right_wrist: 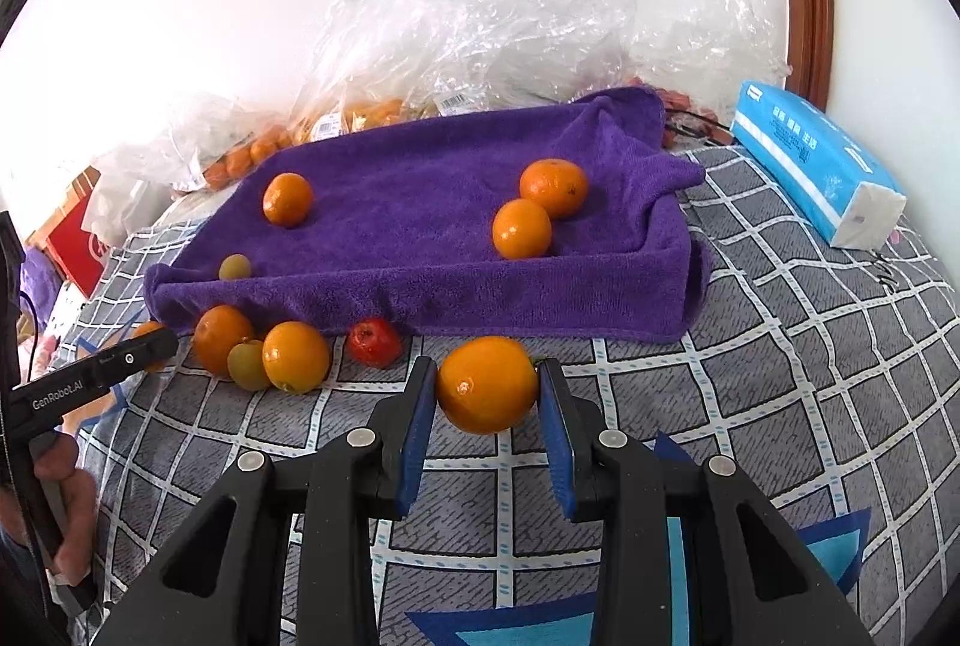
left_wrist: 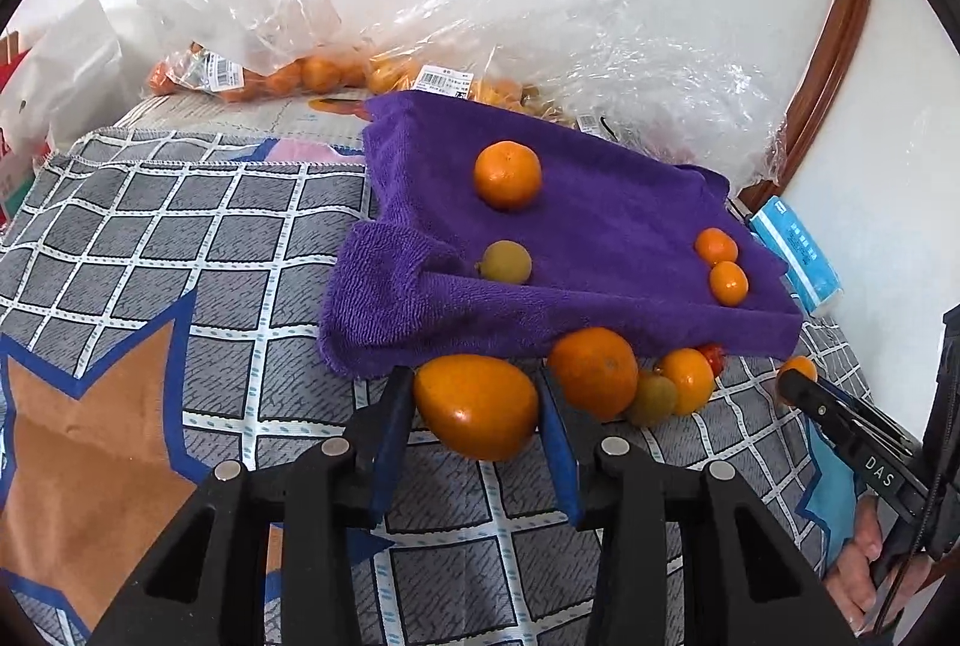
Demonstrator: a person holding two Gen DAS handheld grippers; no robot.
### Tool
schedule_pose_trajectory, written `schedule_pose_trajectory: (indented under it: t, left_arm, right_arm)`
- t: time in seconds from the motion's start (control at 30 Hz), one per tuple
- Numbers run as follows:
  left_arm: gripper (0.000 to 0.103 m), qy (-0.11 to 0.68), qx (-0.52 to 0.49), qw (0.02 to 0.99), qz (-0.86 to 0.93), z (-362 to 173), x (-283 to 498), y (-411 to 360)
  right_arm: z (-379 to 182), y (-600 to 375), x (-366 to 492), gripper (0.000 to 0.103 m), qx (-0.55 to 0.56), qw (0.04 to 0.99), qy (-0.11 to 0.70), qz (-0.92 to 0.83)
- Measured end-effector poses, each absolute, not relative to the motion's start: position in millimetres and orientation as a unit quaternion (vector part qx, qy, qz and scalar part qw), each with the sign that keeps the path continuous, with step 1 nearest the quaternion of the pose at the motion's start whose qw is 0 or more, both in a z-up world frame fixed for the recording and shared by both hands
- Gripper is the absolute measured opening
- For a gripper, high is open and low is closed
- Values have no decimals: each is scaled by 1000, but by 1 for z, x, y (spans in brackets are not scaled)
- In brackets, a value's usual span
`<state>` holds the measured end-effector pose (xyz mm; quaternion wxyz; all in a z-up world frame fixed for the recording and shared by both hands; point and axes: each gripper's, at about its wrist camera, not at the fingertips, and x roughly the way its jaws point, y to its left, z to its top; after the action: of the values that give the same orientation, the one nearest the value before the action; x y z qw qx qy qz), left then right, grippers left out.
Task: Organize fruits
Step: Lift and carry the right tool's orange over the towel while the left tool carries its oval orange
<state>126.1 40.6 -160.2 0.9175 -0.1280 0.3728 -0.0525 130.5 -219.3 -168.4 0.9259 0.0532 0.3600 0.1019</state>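
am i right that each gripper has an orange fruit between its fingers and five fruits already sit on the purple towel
Nearly. The count is off: the purple towel holds four fruits, three oranges and one small greenish fruit, as the right wrist view shows. The rest stands.

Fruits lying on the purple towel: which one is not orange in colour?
The small yellow-green fruit at the towel's near-left fold. The other three on the towel, one large orange and two small ones, are orange.

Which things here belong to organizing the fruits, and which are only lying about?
Belong: purple terry towel; round orange citrus fruits; small green fruits; small red fruit; left gripper; right gripper.
Lying about: blue tissue pack; clear plastic bags.
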Motion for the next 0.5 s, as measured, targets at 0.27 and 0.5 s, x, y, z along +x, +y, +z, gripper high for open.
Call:
schedule_pose_trajectory:
  t: [0.27,0.5]
  left_arm:
    - [38,364,-113,922,-64,-156,118,31]
    - [38,330,-96,936,-73,-145,106,24]
  right_arm:
    - [-165,-220,127,34,58,931,346,104]
    - [-161,-224,121,34,66,937,330,93]
